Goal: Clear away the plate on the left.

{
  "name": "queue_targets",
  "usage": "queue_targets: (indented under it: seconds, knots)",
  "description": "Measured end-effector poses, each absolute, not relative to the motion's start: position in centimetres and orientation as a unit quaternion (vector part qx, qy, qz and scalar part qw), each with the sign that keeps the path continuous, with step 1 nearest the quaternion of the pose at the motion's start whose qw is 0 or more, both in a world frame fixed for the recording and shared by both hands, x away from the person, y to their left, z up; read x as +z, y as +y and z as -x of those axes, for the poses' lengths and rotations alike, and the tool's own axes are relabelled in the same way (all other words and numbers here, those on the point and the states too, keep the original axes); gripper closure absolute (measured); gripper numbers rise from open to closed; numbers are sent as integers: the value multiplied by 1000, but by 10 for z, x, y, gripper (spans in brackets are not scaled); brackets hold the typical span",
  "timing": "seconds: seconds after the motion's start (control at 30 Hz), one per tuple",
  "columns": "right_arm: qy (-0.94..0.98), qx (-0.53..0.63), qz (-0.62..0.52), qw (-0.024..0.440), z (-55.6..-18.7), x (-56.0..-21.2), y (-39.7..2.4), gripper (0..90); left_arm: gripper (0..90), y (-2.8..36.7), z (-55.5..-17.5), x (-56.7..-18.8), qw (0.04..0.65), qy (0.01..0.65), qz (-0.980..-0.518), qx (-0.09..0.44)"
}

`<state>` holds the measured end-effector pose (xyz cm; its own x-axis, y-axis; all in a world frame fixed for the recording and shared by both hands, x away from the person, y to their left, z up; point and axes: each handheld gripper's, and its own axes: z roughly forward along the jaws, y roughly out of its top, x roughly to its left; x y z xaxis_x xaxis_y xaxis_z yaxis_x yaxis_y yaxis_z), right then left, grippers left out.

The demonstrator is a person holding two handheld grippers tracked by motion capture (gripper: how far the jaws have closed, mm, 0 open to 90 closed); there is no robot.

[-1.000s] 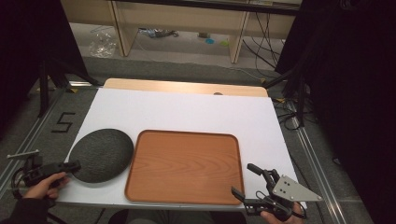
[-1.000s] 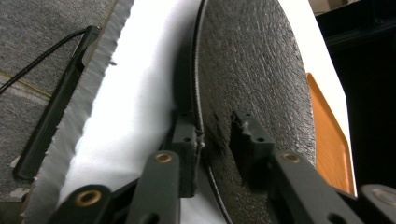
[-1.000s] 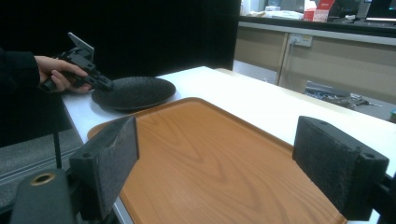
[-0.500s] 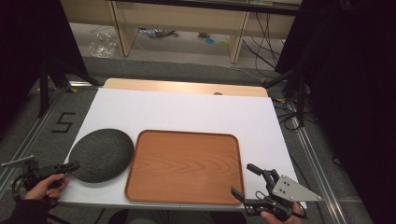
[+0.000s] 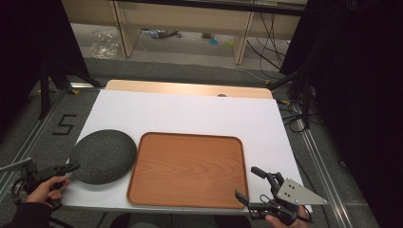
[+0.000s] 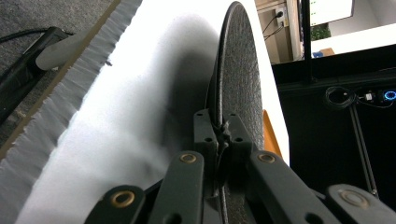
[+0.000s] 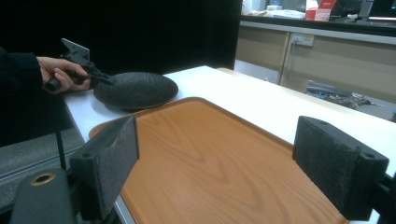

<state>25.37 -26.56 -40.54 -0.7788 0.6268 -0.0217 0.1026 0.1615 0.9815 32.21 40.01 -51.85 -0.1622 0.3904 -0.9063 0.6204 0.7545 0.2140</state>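
Clamped on the near rim of the dark plate (image 5: 103, 156), my left gripper (image 6: 223, 135) should lift level. That plate sits on the white counter (image 5: 190, 114) just left of the wooden tray (image 5: 187, 168); my right gripper (image 5: 259, 186) waits open beside the tray's corner.

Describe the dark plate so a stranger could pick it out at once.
On the white table top, look left of the wooden tray. The dark plate lies there, round, charcoal and rough-textured, its near-left rim clamped in the left gripper.
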Motion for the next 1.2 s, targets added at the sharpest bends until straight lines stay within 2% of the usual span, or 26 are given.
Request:
queue_targets:
  seconds: [0.57, 1.2]
  knots:
    - [731, 594, -253, 223, -253, -406, -265, 157, 861, 397, -323, -505, 547, 761, -340, -80]
    - [737, 588, -250, 219, -253, -405, -266, 157, 847, 386, -323, -487, 576, 739, -339, -80]
